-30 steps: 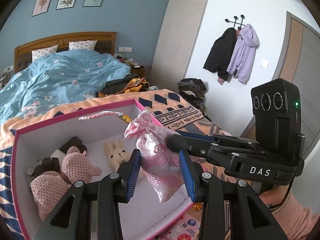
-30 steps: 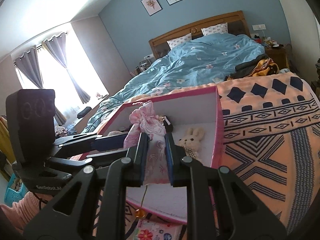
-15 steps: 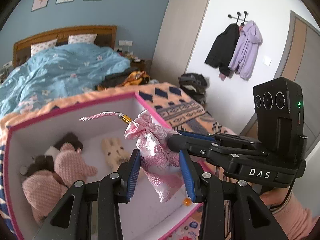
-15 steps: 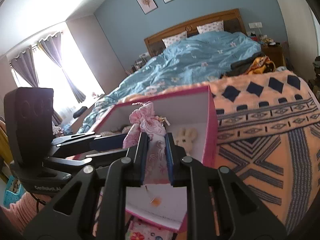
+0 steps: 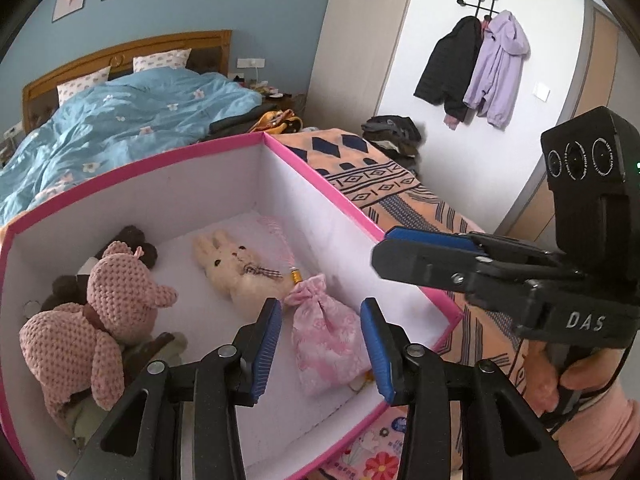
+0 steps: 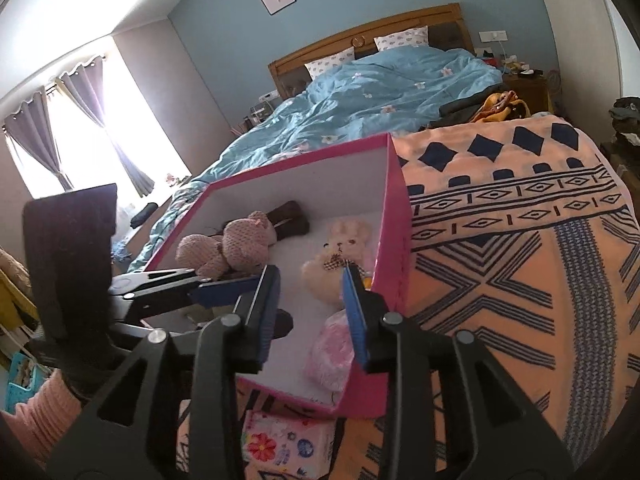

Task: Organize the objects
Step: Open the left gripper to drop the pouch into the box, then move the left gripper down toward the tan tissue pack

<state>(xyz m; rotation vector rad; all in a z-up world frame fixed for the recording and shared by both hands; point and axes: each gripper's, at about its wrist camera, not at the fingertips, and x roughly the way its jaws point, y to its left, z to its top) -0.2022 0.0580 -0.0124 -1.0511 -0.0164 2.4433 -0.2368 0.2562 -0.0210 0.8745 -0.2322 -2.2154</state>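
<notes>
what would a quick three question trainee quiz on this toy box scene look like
1. True or false: the pink pouch lies inside the pink box.
2. Which toy touches the pouch's tied neck? A knitted pink bear B cream bunny
3. Is either the left gripper or the right gripper pressing on the pouch?

Key: 1 true. 2 B. 3 no, both sets of jaws are opening, pads clear of it.

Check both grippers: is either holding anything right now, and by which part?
Nothing is held. The pink pouch lies on the floor of the pink box beside the cream bunny. Both left gripper and right gripper jaws are opening, clear of it.
</notes>
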